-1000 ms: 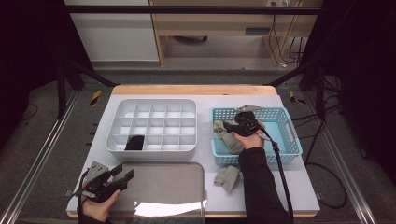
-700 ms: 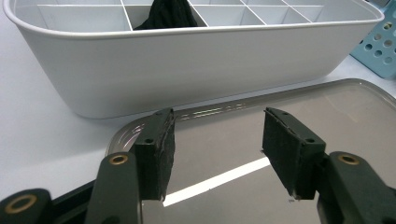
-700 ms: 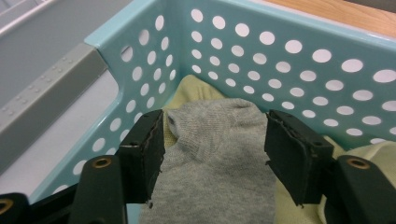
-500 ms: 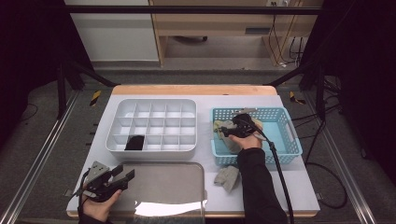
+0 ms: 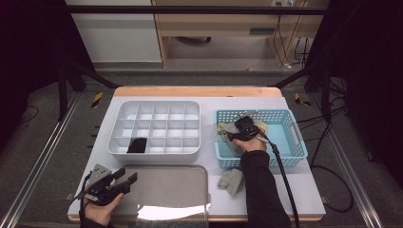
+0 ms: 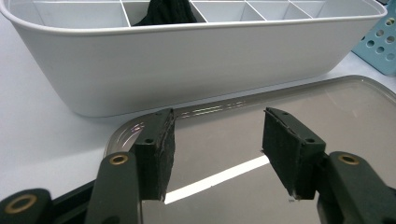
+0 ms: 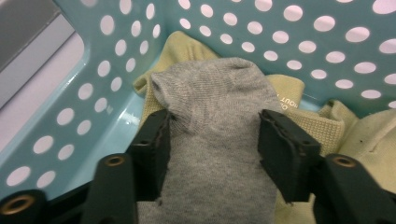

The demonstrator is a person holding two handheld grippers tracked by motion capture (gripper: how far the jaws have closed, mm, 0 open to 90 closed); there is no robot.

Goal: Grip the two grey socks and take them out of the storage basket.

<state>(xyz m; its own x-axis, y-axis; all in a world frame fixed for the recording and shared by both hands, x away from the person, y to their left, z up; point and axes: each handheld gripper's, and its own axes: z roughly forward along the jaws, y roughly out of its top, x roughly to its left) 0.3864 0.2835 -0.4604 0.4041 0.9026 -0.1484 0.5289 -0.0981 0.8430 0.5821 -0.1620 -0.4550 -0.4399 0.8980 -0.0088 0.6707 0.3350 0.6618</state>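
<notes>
My right gripper (image 5: 239,131) reaches into the left part of the blue perforated basket (image 5: 295,142). In the right gripper view its jaws (image 7: 212,144) have just been closing, and a grey sock (image 7: 215,102) fills the gap, its edges against both pads. That sock lies on a yellow-beige sock (image 7: 299,123). My left gripper (image 5: 126,176) rests at the near left over a metal tray (image 5: 161,190). Its jaws (image 6: 217,140) stand open with nothing between them. A black sock (image 5: 138,145) sits in a front compartment of the white divided box (image 5: 157,105).
Another grey sock (image 5: 231,180) lies on the white tabletop in front of the basket, beside the metal tray's right edge. The white box wall (image 6: 187,60) stands close ahead of my left gripper. A cable trails from the right gripper along the forearm.
My right gripper has shifted slightly left and nearer inside the basket, down onto the socks. The left hand has stayed where it was.
</notes>
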